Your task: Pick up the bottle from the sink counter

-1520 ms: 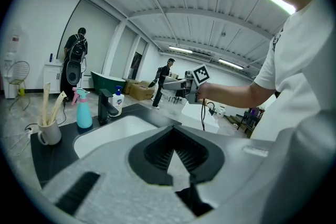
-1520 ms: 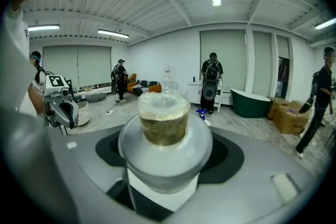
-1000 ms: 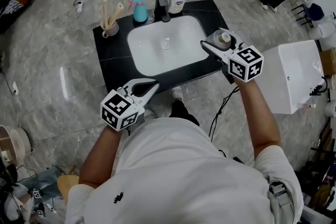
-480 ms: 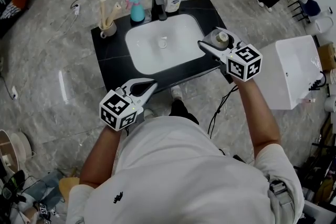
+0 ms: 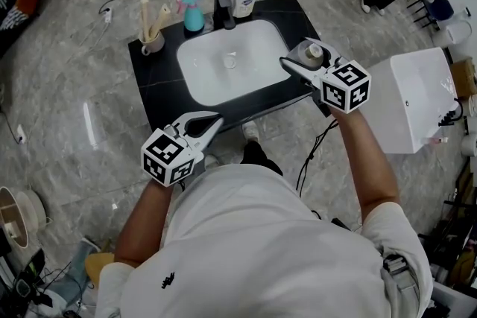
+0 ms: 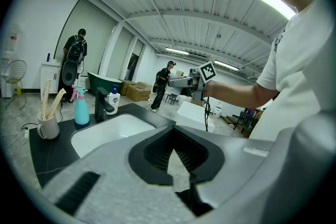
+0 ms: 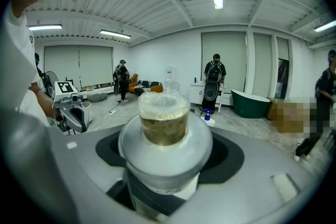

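Observation:
My right gripper (image 5: 303, 57) is shut on the bottle (image 5: 310, 54), a pale grey bottle with a brownish capped neck. It holds the bottle upright in the air over the right edge of the black sink counter (image 5: 153, 89). In the right gripper view the bottle (image 7: 164, 131) fills the middle, between the jaws of the right gripper (image 7: 164, 186). My left gripper (image 5: 212, 121) hovers in front of the counter's near edge. Its jaws are shut with nothing between them, as the left gripper view (image 6: 173, 131) also shows.
A white basin (image 5: 231, 67) is set in the counter. Behind it stand a black faucet (image 5: 222, 7), a white soap dispenser (image 5: 244, 0), a teal spray bottle (image 5: 194, 13) and a cup of wooden utensils (image 5: 151, 37). A white cabinet (image 5: 414, 104) stands at right. Cables lie on the floor.
The right gripper with the bottle has drifted slightly left and up over the counter's edge. The head view has shifted a little. The left gripper has stayed put.

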The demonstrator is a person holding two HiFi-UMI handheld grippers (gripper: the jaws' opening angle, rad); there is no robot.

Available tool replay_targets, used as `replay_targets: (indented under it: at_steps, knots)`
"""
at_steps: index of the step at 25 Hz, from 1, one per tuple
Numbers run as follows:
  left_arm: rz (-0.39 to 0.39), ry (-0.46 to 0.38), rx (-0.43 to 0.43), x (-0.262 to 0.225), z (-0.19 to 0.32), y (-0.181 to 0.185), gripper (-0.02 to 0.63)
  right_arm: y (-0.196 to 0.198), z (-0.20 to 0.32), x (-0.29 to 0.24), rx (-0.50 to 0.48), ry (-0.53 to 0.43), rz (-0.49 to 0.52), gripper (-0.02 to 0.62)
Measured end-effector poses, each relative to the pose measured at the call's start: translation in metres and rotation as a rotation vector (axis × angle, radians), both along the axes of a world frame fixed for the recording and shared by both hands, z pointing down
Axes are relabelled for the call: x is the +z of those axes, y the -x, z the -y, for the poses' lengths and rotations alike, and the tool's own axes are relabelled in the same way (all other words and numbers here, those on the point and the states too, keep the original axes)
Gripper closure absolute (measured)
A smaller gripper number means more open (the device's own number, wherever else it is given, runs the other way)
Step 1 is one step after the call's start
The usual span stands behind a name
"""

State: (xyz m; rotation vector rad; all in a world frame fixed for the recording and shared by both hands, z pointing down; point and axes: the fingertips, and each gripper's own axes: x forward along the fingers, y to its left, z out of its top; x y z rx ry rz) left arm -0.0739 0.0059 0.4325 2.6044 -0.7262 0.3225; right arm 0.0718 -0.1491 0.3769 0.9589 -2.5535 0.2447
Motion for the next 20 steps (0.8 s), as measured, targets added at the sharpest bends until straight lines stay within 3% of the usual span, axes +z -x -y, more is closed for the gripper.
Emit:
replay_targets:
  at_steps: [20]
  knots:
    - [0.022,0.020,-0.007,0.002,0.024,-0.008,0.600,-0.013,0.028,0.019,-0.005,0.034,-0.006,0.239]
